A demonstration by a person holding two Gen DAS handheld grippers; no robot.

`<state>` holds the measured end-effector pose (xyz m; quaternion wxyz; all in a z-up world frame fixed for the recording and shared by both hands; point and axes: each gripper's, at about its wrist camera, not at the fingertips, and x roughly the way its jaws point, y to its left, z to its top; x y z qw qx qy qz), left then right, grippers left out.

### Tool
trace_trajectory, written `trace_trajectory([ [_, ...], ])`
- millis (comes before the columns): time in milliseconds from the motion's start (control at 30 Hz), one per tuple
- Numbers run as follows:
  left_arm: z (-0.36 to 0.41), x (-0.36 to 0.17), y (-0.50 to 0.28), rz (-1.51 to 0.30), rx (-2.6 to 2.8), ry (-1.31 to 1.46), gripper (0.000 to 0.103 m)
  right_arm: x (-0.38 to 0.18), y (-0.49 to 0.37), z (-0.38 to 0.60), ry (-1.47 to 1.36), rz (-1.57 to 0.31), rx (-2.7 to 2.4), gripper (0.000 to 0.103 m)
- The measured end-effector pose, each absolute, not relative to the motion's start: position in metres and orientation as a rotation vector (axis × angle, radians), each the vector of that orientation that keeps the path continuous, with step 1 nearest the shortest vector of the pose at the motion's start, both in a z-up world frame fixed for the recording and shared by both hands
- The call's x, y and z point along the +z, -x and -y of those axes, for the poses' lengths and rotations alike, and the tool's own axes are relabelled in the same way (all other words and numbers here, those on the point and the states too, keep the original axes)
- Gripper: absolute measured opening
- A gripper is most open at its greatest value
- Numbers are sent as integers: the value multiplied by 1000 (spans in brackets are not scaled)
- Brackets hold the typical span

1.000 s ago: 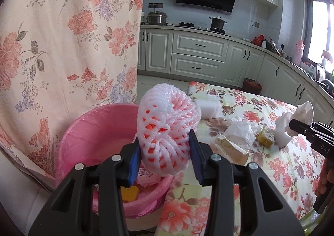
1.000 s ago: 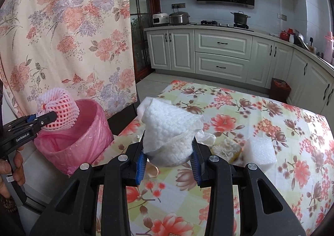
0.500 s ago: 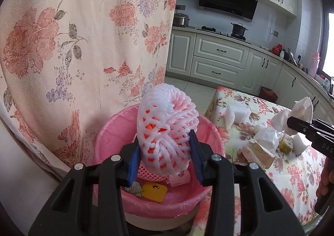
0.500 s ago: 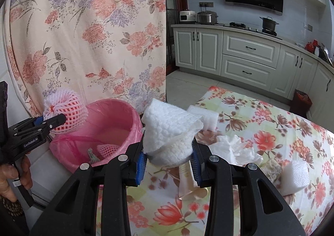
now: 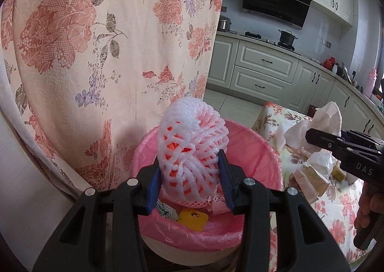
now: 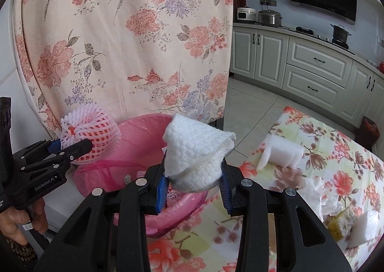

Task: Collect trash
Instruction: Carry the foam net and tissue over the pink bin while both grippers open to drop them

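Left jaws clenched on foam fruit net (image 5: 192, 151) over pink bin (image 5: 254, 149), right jaws gripping white foam wrap (image 6: 196, 154)

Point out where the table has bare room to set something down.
Bare floral cloth on the table lies beside the pink bin, below the white foam roll. The far right corner is bare too. The crumpled tissues and wrappers crowd the right edge.

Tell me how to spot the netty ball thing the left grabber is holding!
Find the big flowered curtain, then the pink-lined trash bin below it. Above the bin, the left gripper squeezes a foam fruit net. Unlike the plain white foam wrap nearby, it is a round lattice with orange showing through.
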<state>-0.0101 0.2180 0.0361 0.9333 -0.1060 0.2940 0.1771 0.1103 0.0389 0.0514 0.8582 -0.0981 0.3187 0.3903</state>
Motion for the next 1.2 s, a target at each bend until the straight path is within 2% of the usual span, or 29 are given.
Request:
trace_trajectory([
  [267,-226,35,15,-596,378,231,44,43,-109,-69,241,-683,873,37],
  [367,-228,35,16,-591,374,246,46,41,-108,-76,253,-681,886,42],
  [467,-231,36,17,-588,375,258,54,38,-109,-80,261,-681,893,44],
  [600,-231,36,19,-583,380,259,59,35,-107,-83,283,-665,892,55],
  [967,-221,38,18,-584,365,241,65,43,-107,-52,246,-639,825,69],
  [1200,-209,43,14,-584,347,218,67,44,-104,-18,217,-633,776,70],
])
